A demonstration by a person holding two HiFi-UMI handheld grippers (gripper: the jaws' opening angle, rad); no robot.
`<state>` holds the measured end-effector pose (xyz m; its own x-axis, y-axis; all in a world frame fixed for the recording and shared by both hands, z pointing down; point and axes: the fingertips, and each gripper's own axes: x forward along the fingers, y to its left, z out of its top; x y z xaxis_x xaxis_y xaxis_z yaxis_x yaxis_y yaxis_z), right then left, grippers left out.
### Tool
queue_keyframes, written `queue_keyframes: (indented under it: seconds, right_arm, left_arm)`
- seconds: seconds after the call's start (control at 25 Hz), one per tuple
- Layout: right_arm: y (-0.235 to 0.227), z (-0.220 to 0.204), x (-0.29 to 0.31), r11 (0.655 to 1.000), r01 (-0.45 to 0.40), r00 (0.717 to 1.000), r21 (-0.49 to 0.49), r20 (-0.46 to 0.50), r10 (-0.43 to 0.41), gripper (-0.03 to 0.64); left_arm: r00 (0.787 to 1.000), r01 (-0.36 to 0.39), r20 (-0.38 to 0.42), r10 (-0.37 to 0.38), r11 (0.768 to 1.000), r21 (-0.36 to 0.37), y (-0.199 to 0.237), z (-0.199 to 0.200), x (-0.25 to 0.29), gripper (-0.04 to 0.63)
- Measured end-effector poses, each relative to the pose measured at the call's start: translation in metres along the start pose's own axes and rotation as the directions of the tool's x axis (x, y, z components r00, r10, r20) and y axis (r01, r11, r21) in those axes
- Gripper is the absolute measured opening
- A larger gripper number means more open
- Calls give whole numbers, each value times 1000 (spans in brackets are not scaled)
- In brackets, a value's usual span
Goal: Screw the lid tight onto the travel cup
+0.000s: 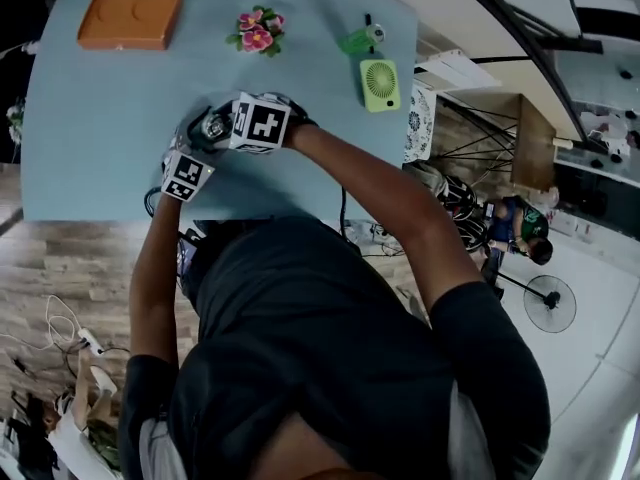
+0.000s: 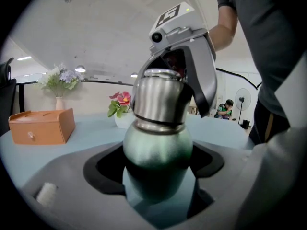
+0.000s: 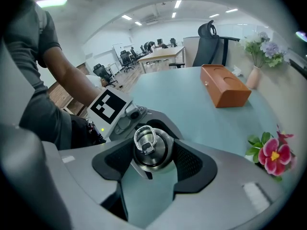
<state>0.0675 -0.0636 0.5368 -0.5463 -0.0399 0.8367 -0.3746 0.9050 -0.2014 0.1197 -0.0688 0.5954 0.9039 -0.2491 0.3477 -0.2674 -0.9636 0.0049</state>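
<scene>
Left gripper (image 2: pixel 157 166): jaws set wide and closed round the belly of the travel cup (image 2: pixel 157 145). Dark, scooped pads lie against the cup's flanks on both sides. No gap shows between pad and wall.

Cup stands upright on the table (image 1: pixel 100 138), near the person's edge, under both grippers in the head view. Body is bulbous and matte green, with a fine-grained finish and a faint sparkle. It narrows at the shoulder to a thin brushed-steel band.

Right gripper (image 3: pixel 152 158): set above the cup, pointing down, jaws clamped on the lid (image 3: pixel 151 150). Black pads with finely ribbed faces press two opposite sides of the lid.

Lid is a brushed-steel dome with a rounded shoulder and a flattened top. It sits on the cup's neck, with a dark seam line between the two. A bright wire loop (image 3: pixel 144 137) lies folded on the lid's top, hinged at a small square block.

Gripper shells: smooth grey plastic with rounded edges. Each carries a white cube printed with black square markers.

Table: pale blue, smooth, matte, rounded corner. Three things sit at the far side, well apart from the cup:
- an orange box (image 1: pixel 131 18), rectangular, leather-like, with a small knob on its front
- a cluster of pink flowers (image 1: pixel 258 30) with green leaves, in a white pot
- a lime-green fan (image 1: pixel 380 84), a rounded square with a round grille
</scene>
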Motion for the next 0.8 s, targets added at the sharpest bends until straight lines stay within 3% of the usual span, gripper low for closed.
queue_keyframes:
  seconds: [0.28, 0.4, 0.48, 0.56, 0.68, 0.8]
  right_arm:
    - [7, -20, -12, 1000, -4, 1000, -27, -26, 3, 276]
    - [-15, -25, -28, 991, 69, 996, -115, -49, -75, 288]
    - [-17, -20, -33, 969, 88, 990, -231, -85, -110, 288]
    - [-10, -16, -34, 914, 62, 982, -400, -137, -126, 288]
    - [4, -13, -30, 773, -47, 967, -633, -221, -123, 288]
    - [5, -15, -20, 630, -140, 946, -764, -290, -142, 287]
  left_arm:
    - [1000, -8, 0, 8, 1000, -8, -6, 5, 11, 433]
    - [1000, 7, -7, -7, 1000, -23, -2, 1, 27, 433]
    - [1000, 8, -22, -9, 999, -34, 2, -5, 23, 433]
    - [1000, 9, -20, -10, 999, -34, 3, -5, 18, 433]
    - [1000, 10, -16, -11, 999, -35, 2, -6, 17, 433]
    - [1000, 10, -21, -10, 999, -38, 2, -7, 15, 433]
